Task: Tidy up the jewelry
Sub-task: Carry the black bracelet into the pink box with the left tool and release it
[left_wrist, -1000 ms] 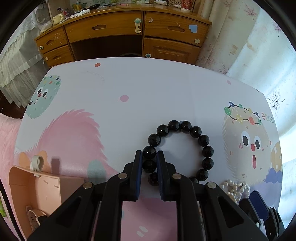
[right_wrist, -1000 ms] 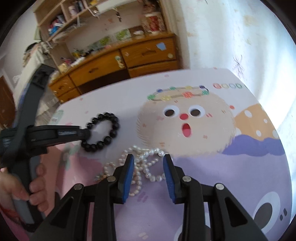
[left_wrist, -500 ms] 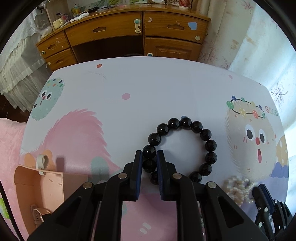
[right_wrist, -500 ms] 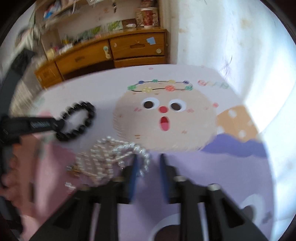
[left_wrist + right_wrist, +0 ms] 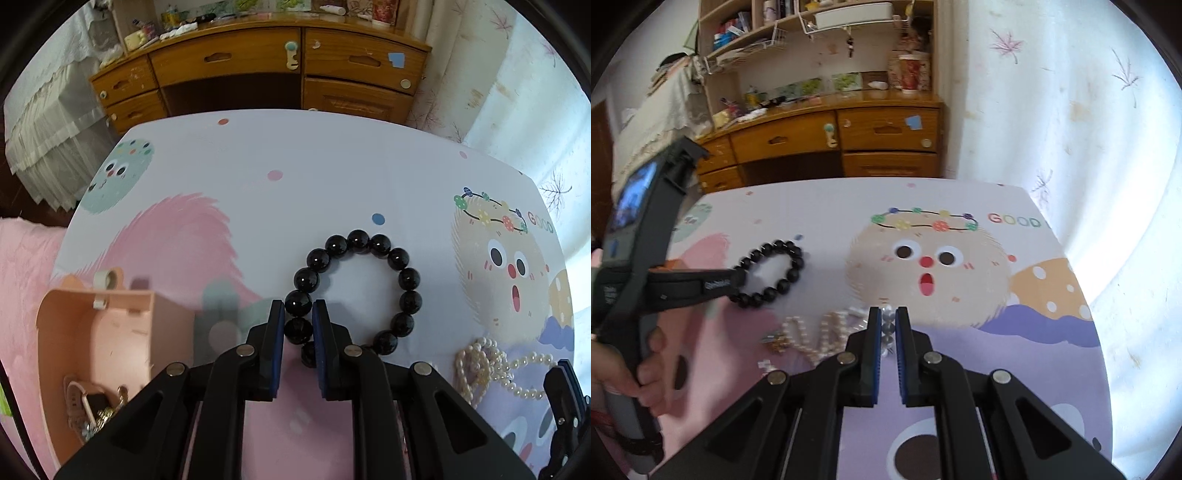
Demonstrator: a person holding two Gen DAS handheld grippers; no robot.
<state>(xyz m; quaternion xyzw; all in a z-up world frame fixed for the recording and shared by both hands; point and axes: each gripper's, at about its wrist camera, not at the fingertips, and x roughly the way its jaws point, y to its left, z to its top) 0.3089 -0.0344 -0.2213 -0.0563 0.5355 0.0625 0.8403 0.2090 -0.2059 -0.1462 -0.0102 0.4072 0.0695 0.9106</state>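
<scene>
A black bead bracelet (image 5: 369, 280) lies on the cartoon-print table; it also shows in the right wrist view (image 5: 772, 273). My left gripper (image 5: 298, 306) is shut on beads at the bracelet's near-left side. A white pearl necklace (image 5: 491, 365) lies in a heap to the right; in the right wrist view (image 5: 820, 334) my right gripper (image 5: 888, 314) is shut on its right end. An open pink jewelry box (image 5: 99, 354) stands at the left with a watch and small pieces inside.
A wooden desk with drawers (image 5: 258, 74) stands beyond the table's far edge. A curtain (image 5: 1052, 110) hangs at the right. A pink cloth (image 5: 22, 280) lies left of the table. The table's right edge (image 5: 1071, 258) is near the pearls.
My right gripper has closed on the pearl necklace's end. My left gripper stays shut on the bracelet, with the view drawn back so the pink box shows more.
</scene>
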